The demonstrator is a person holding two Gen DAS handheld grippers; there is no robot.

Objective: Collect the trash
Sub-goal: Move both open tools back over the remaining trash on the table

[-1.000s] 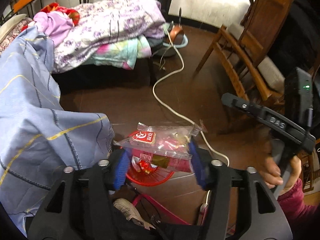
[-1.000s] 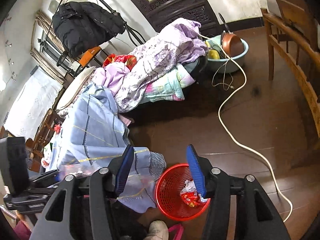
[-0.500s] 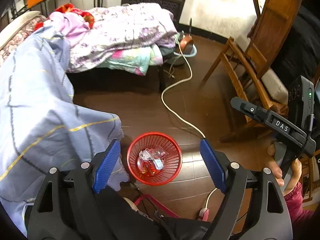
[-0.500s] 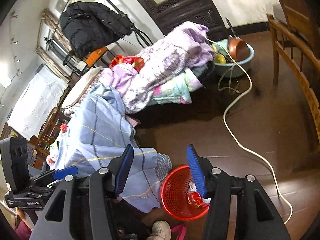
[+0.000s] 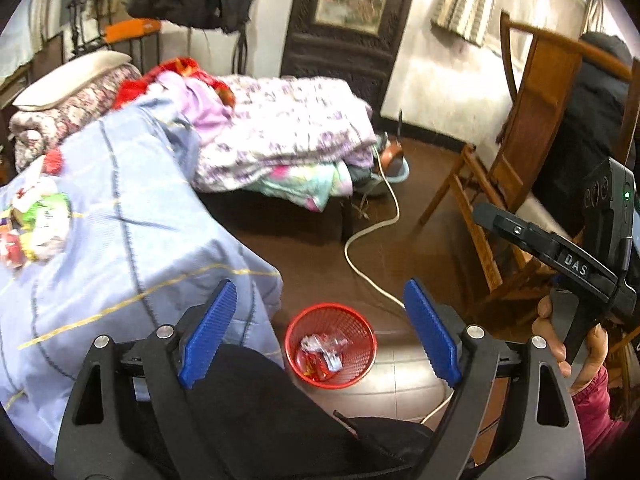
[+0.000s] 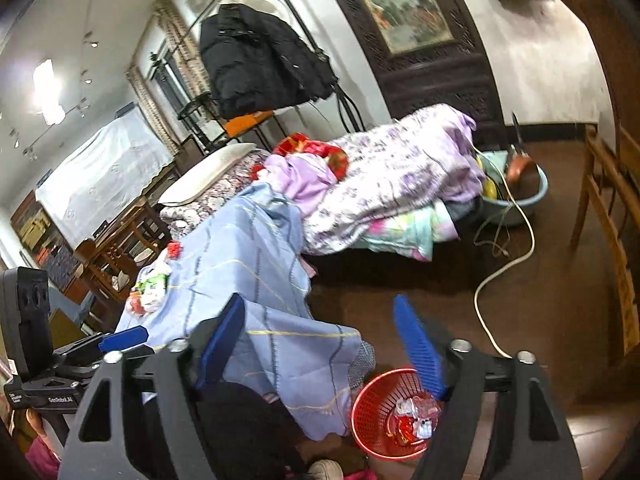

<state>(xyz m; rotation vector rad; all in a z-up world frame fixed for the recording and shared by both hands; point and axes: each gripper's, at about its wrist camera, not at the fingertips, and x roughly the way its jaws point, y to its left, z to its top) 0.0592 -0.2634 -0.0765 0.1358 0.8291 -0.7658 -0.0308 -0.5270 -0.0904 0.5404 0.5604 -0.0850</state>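
A red mesh basket [image 5: 331, 346] stands on the dark floor below me with several snack wrappers [image 5: 322, 354] in it; it also shows in the right wrist view [image 6: 390, 414]. My left gripper [image 5: 318, 328] is open and empty, high above the basket. My right gripper [image 6: 320, 344] is open and empty, held above the blue cloth's edge. More wrappers [image 5: 34, 224] lie in a pile on the blue checked cloth [image 5: 132, 240] at the left, also seen in the right wrist view [image 6: 150, 290].
A bed piled with purple and floral quilts [image 5: 280, 132] stands behind. A white cable [image 5: 372, 240] snakes across the floor to a blue basin [image 6: 516, 196]. A wooden chair [image 5: 520, 168] stands at the right. A black coat [image 6: 260, 56] hangs on a rack.
My left gripper held a clear snack bag over the basket, then opened; the bag now lies in the basket. Both grippers have risen and tilted up toward the bed.
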